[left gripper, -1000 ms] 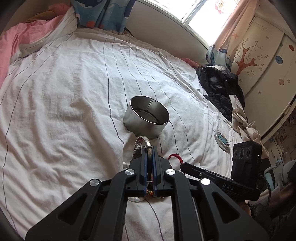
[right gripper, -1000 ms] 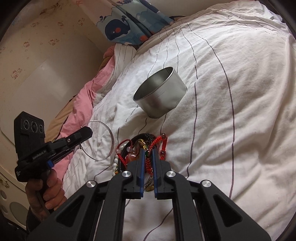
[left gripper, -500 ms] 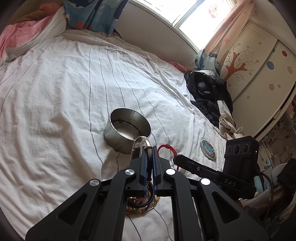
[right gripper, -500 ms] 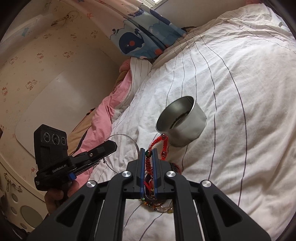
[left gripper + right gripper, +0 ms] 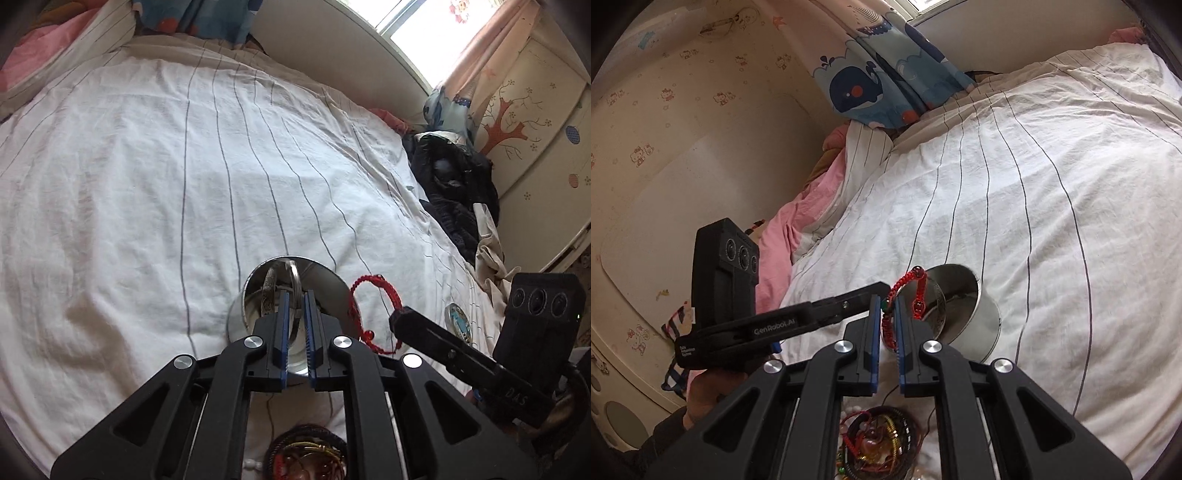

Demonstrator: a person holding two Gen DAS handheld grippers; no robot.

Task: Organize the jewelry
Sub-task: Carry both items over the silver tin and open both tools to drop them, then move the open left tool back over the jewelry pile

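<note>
A round metal tin [image 5: 325, 280] stands open on the white striped bed sheet; it also shows in the right wrist view [image 5: 975, 314]. My left gripper [image 5: 295, 299] is shut on a thin silver bangle [image 5: 295, 273] and holds it over the tin's mouth. My right gripper [image 5: 886, 302] is shut on a red beaded bracelet [image 5: 908, 291], held by the tin's rim; the bracelet also shows in the left wrist view [image 5: 373, 295]. A pile of mixed bracelets [image 5: 882, 439] lies on the sheet below both grippers.
A black jacket [image 5: 450, 184] and clothes lie at the bed's right side. A small round lid [image 5: 460, 319] rests on the sheet right of the tin. A pink blanket [image 5: 805, 229] and a whale-print curtain [image 5: 886, 74] are by the bed's head.
Both grippers have lifted away from the jewelry pile and moved toward the tin. The silver bangle now hangs over the tin's opening, and the red bracelet is close beside its rim.
</note>
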